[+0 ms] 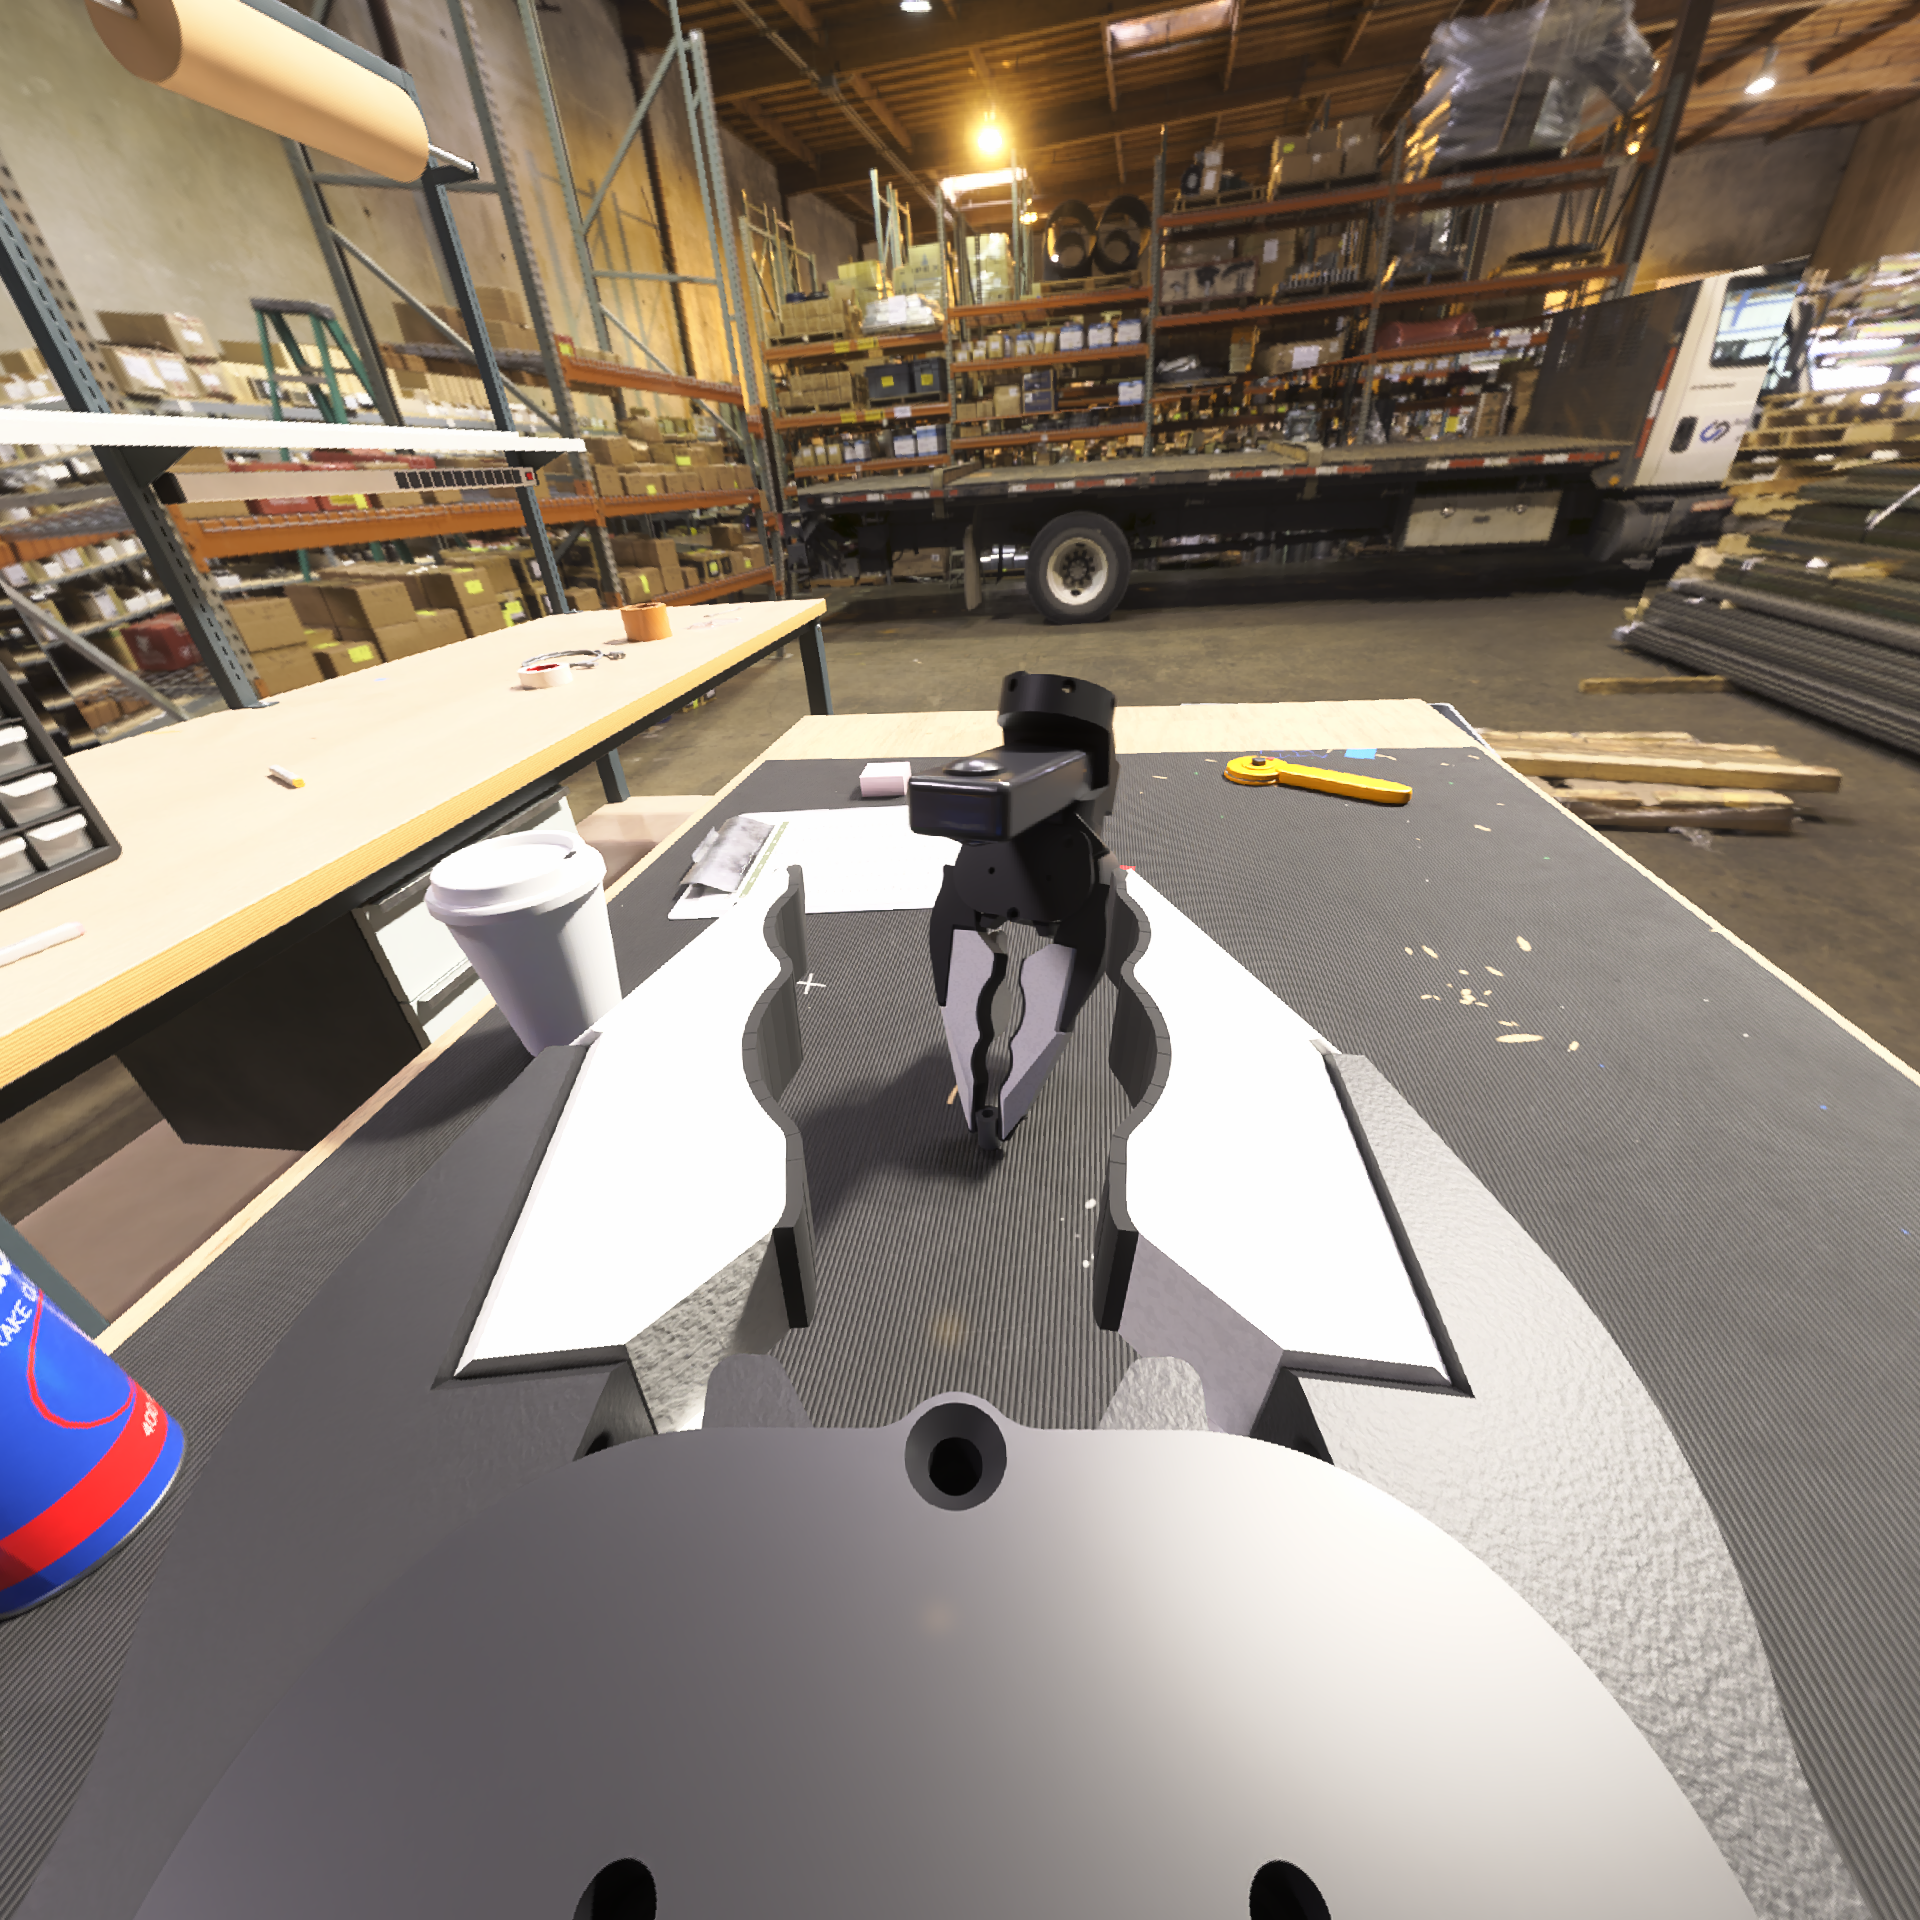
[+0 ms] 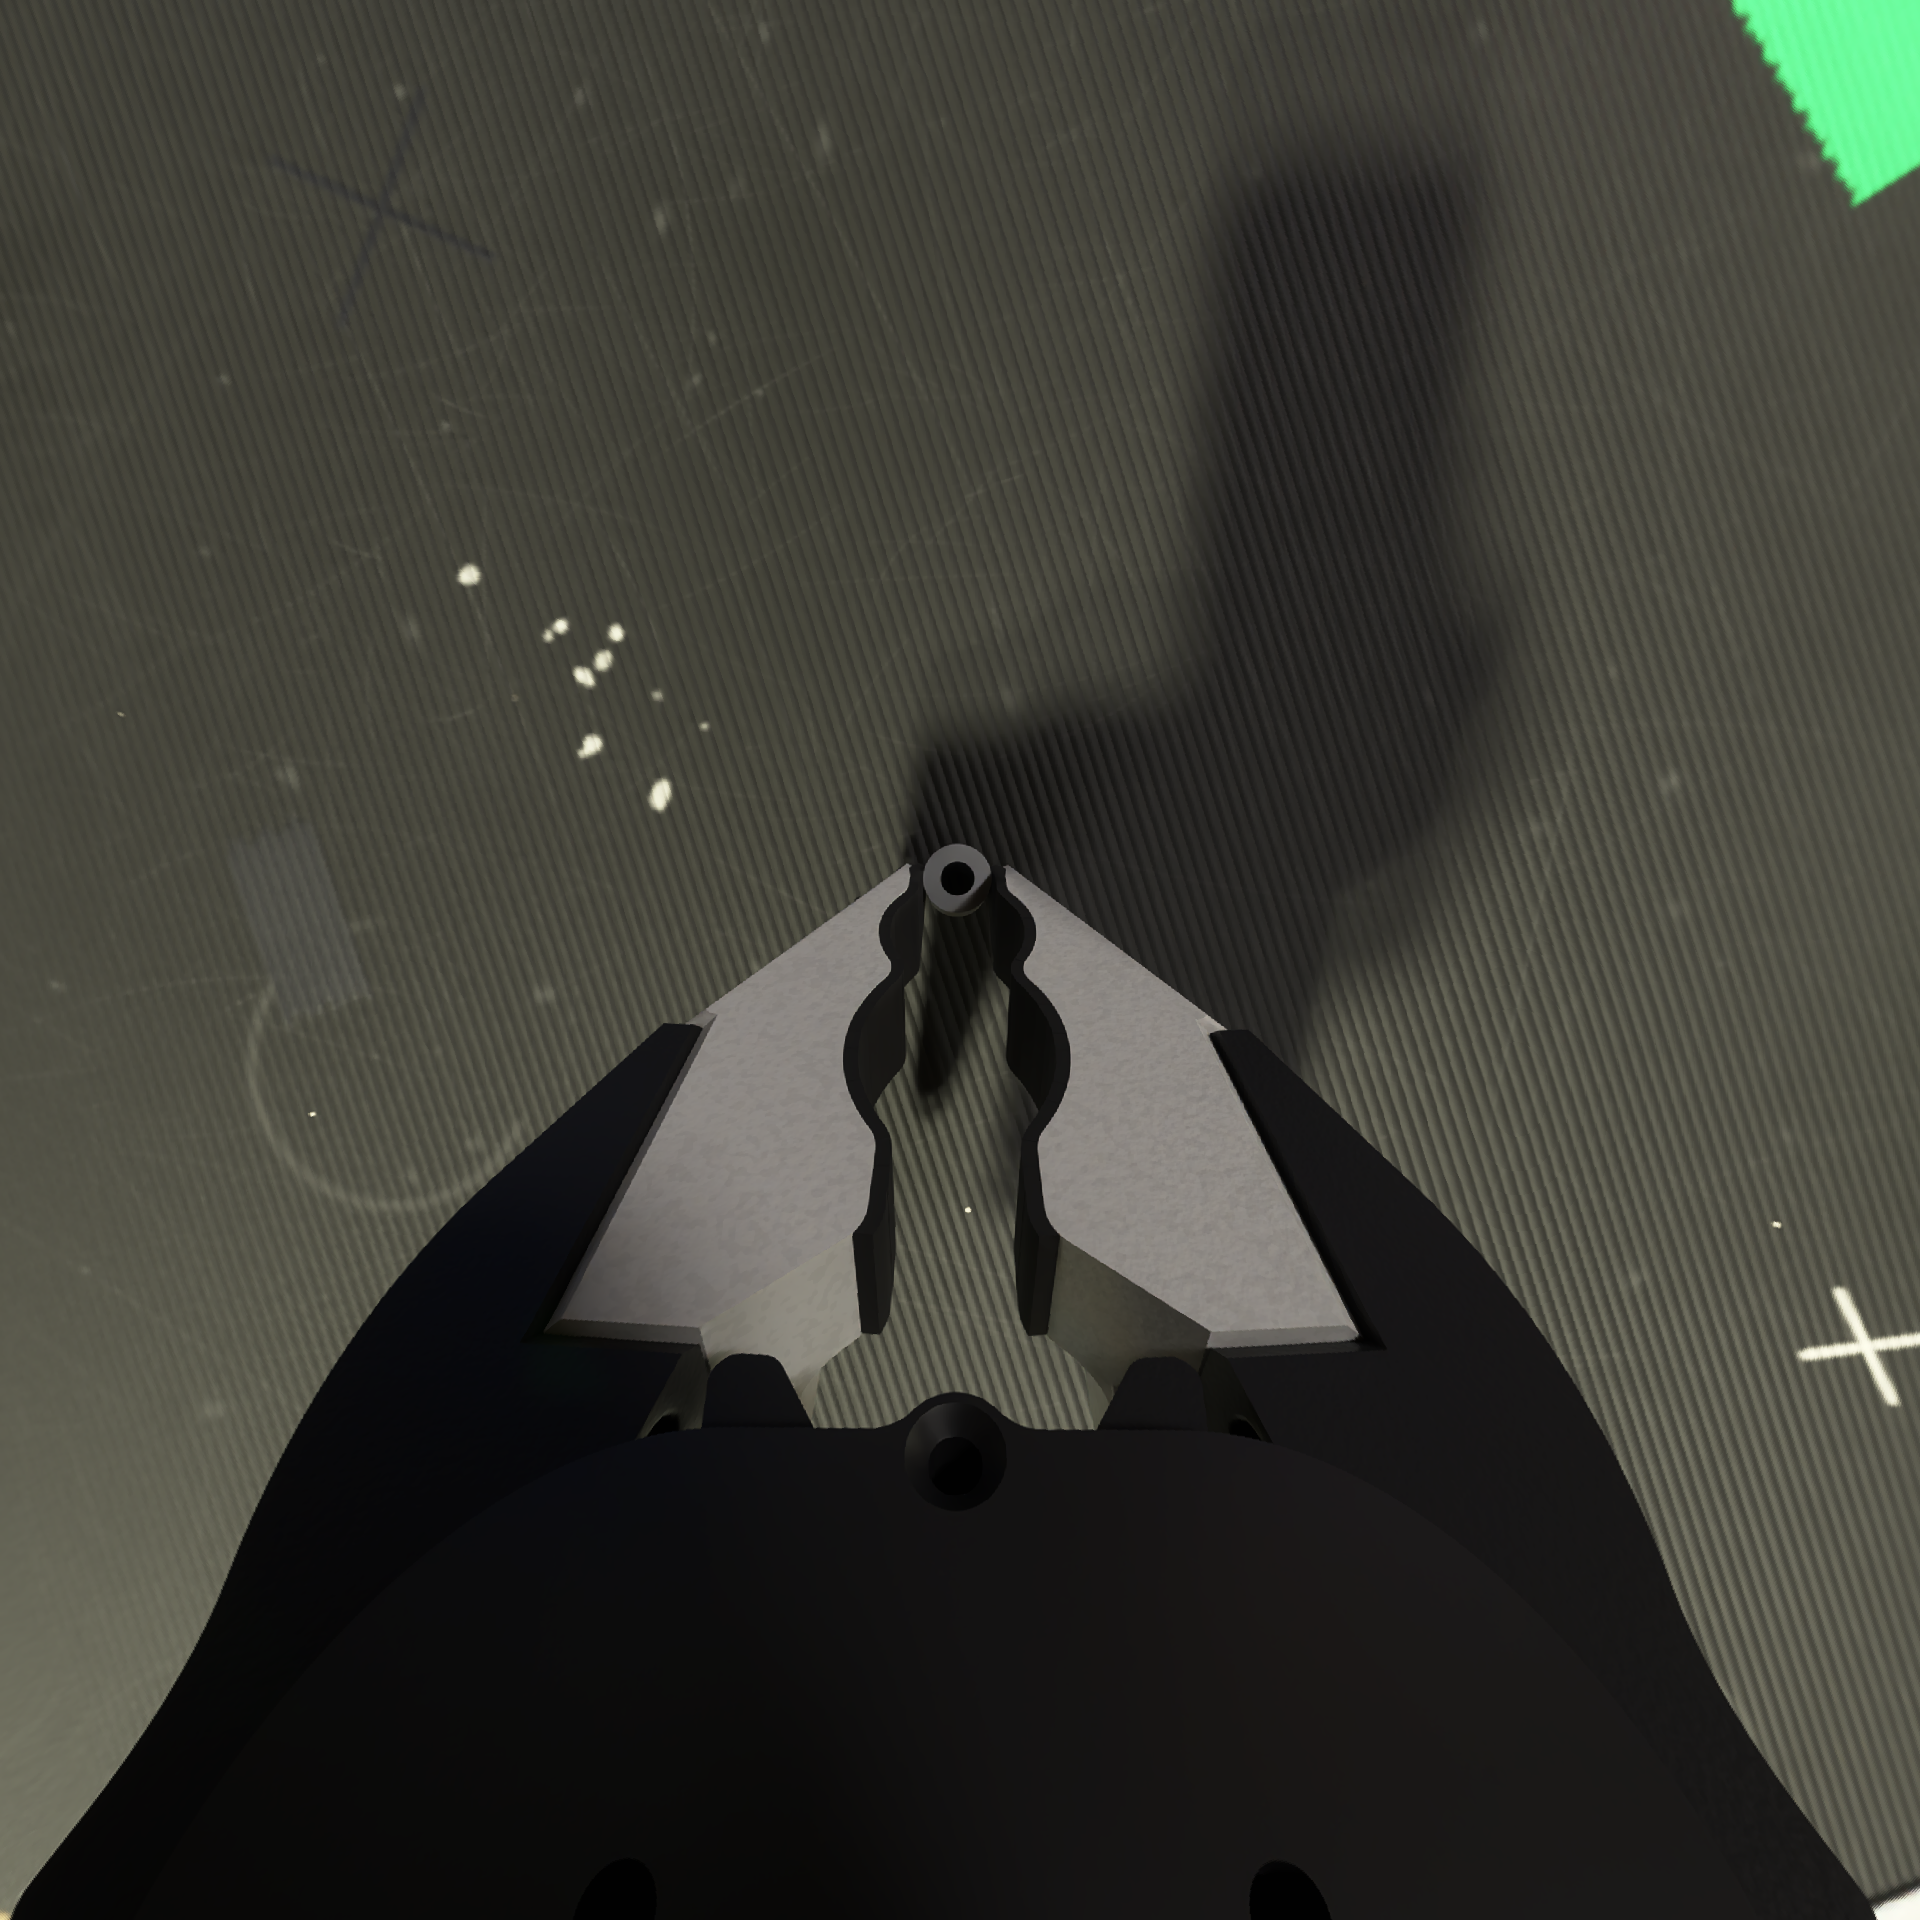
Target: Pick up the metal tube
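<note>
The metal tube (image 2: 955, 881) is a thin grey tube, seen end-on between my right gripper's fingertips. My right gripper (image 2: 957, 885) is shut on it and points down at the dark ribbed mat (image 2: 520, 312). In the left wrist view the right gripper (image 1: 987, 1127) stands nose-down just above the mat (image 1: 1455, 1143), with the tube's tip (image 1: 989, 1141) showing below its fingers. I cannot tell whether the tube touches the mat. My left gripper (image 1: 961, 899) is open and empty, with the right gripper standing between its fingers farther off.
A white paper cup (image 1: 530, 935) stands at the mat's left edge, with a blue can (image 1: 62, 1455) nearer. White sheets (image 1: 862, 862) and a yellow tool (image 1: 1314, 779) lie at the far end. A wooden workbench (image 1: 312, 779) stands to the left. A green patch (image 2: 1839, 83) lies on the mat.
</note>
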`<state>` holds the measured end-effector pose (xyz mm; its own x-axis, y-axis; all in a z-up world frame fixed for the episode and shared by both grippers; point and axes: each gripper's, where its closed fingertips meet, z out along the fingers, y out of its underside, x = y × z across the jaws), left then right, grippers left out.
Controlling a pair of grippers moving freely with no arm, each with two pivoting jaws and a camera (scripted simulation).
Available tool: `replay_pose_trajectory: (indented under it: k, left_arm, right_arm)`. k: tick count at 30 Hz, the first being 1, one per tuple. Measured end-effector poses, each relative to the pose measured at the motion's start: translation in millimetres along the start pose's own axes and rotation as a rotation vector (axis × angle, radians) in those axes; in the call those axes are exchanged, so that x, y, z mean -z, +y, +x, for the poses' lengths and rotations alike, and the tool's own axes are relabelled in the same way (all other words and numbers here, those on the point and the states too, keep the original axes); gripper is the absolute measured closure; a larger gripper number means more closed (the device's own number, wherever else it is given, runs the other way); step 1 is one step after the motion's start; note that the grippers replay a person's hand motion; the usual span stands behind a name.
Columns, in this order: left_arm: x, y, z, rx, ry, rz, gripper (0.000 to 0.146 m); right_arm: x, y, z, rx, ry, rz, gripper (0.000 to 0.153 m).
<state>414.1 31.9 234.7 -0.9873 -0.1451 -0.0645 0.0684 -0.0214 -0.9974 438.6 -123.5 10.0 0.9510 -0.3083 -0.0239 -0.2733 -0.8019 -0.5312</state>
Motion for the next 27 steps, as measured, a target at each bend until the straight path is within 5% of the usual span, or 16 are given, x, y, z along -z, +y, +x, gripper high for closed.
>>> replay_pose_trajectory:
  k: [4,8,19,23,27]
  left_arm:
    - [1,0,-3,0.012,-0.011,0.003,0.088]
    - [0,0,-5,0.015,-0.026,-0.002,0.088]
    - [-4,1,-4,0.008,-0.064,-0.033,0.088]
    - [-5,1,-11,0.052,-0.108,-0.048,0.089]
    - [-6,2,-13,0.074,-0.132,-0.064,0.09]
  right_arm:
    - [4,-5,-1,0.029,0.072,0.06,0.141]
    - [26,-35,1,0.007,0.145,0.283,0.141]
    - [171,-150,-24,0.258,0.467,0.782,0.141]
    - [214,-202,-52,0.391,0.532,0.831,0.141]
    - [214,-238,-69,0.524,0.602,0.778,0.141]
